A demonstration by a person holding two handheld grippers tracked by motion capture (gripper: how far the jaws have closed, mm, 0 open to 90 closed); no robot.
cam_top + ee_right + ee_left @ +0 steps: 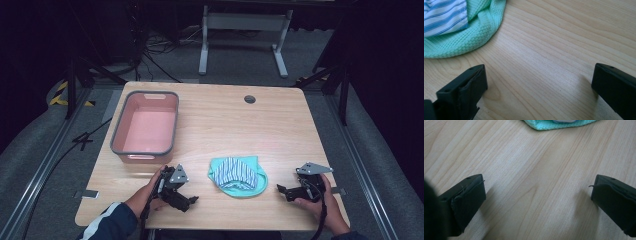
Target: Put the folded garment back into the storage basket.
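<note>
**Two open grippers flank a bundled cloth on a wooden table**

A person sits at a light wood table (225,120), holding a gripper in each hand near the front edge. Left gripper (192,201) and right gripper (282,190) both rest low over the tabletop w/ jaws spread wide, nothing between them.

Between the two lies a mint-green waffle-knit cloth (240,189) w/ a blue-and-white striped cloth (236,171) bunched on top. A pink bin (145,127) w/ grey rim sits well apart, toward the far left, approx. empty.

Risks, as a guess: fabric is soft and layered, so a pinch may catch only the striped piece or only an edge, and the bundle could come apart or drag. Jaws scraping the wood could also push it away.

Cloths lie just beside each gripper, ahead of the jaws, not touching.
</note>
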